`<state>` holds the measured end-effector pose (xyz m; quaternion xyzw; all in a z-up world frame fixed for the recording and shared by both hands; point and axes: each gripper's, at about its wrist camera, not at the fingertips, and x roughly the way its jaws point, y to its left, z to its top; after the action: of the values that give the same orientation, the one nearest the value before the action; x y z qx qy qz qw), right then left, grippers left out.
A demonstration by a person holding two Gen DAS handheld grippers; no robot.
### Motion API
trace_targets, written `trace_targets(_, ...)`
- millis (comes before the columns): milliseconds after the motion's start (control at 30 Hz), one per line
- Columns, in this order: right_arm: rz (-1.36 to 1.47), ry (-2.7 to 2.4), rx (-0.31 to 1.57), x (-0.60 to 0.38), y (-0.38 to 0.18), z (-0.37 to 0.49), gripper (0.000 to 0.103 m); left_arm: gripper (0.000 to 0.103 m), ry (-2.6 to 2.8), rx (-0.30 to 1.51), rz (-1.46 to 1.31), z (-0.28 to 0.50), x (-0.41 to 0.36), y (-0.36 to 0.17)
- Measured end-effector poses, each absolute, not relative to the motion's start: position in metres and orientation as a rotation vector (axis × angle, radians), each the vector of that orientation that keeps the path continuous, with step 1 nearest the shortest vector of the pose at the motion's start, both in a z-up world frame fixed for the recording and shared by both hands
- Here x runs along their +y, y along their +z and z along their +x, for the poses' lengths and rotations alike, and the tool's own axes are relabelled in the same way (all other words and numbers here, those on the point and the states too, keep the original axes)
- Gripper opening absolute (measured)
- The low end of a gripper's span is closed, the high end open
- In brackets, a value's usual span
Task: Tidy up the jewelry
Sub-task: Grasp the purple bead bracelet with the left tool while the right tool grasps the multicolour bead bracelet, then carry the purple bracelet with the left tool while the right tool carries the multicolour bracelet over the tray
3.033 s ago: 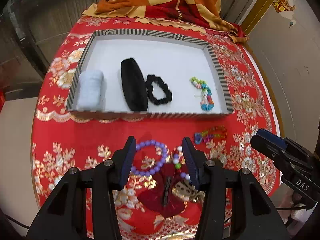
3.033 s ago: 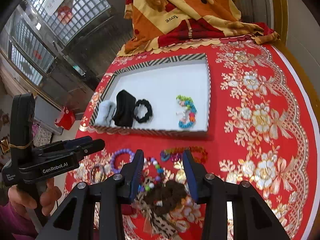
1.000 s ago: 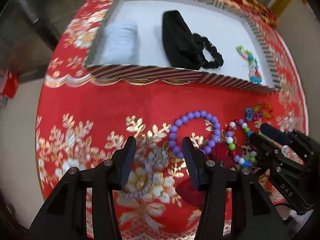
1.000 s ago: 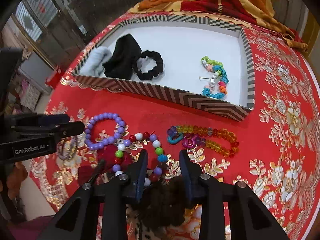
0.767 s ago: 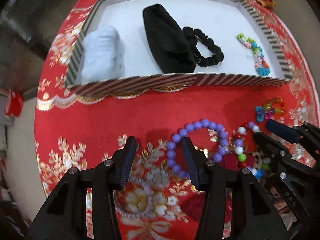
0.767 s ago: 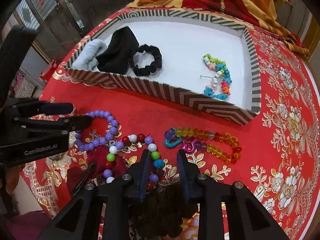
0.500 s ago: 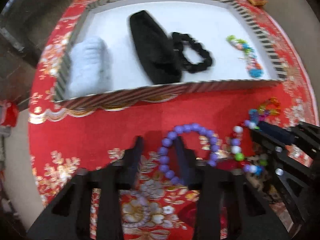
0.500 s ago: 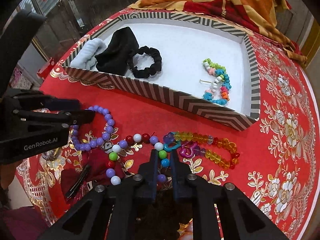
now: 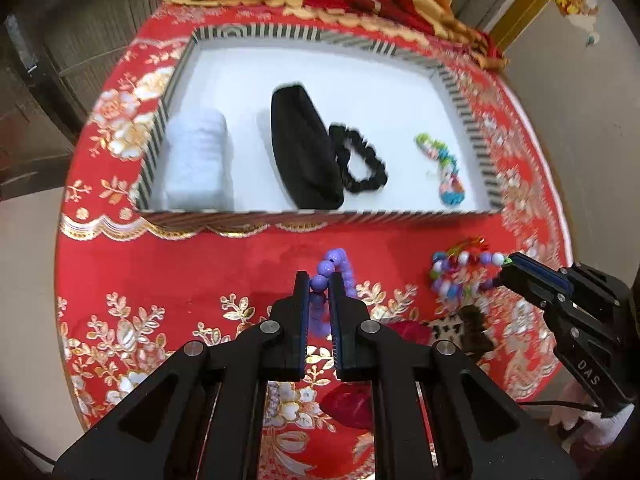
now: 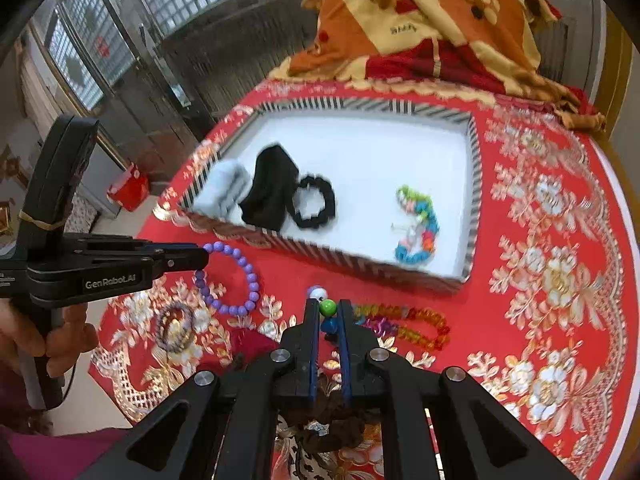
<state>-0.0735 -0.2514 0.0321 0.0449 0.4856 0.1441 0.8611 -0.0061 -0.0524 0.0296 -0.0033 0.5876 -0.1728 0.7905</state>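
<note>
1. Tray position decides the coming move: the shallow white tray with a black-and-white striped rim (image 9: pixel 320 213) lies ahead of both tongs, toward the far edge of the round counter under a red cloth with gold flowers (image 9: pixel 188 264), and its long axis runs across the view from left to right.

2. The left tongs (image 9: pixel 319 280) have just been closing and are now almost fully closed on one bead of the purple round-bead bracelet (image 10: pixel 236 276). In the right wrist view the bracelet hangs as a loop from their tips, just before the near striped wall and close to its left corner.

3. The right tongs (image 10: pixel 328 307) are closed on the bracelet of mixed white, green, blue and purple beads (image 9: pixel 464 276), with a green bead between the tips. It is held in front of the near wall, closer to the right half of the tray.

4. Inside the tray, a pale blue folded band (image 9: pixel 196 160), a black folded band (image 9: pixel 304 148) and a black scrunchie (image 9: pixel 360 164) fill the left half. A small multicoloured bead bracelet (image 9: pixel 444 168) lies near the right wall.

5. In my judgement each hand must carry its bracelet forward over the near wall. The free white floor is toward the far wall and between the scrunchie and the small bracelet.

6. An orange and yellow crystal-bead bracelet (image 10: pixel 404 326) lies on the cloth, between the right tongs and the near wall.
</note>
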Motion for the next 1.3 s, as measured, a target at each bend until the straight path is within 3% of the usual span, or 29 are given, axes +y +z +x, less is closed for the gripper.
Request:
trace_targets(567, 0.105, 0.310, 0.932, -0.261, 0.070, -0.039, 0.008, 0.008, -0.305, 1.121, 0.010, 0.029, -0.033, 0.095)
trace_targets(1300, 0.084, 0.323, 1.053, -0.248, 0.035, 0.073, 0.008, 0.008, -0.277, 1.145, 0.040, 0.137, -0.052, 0.073)
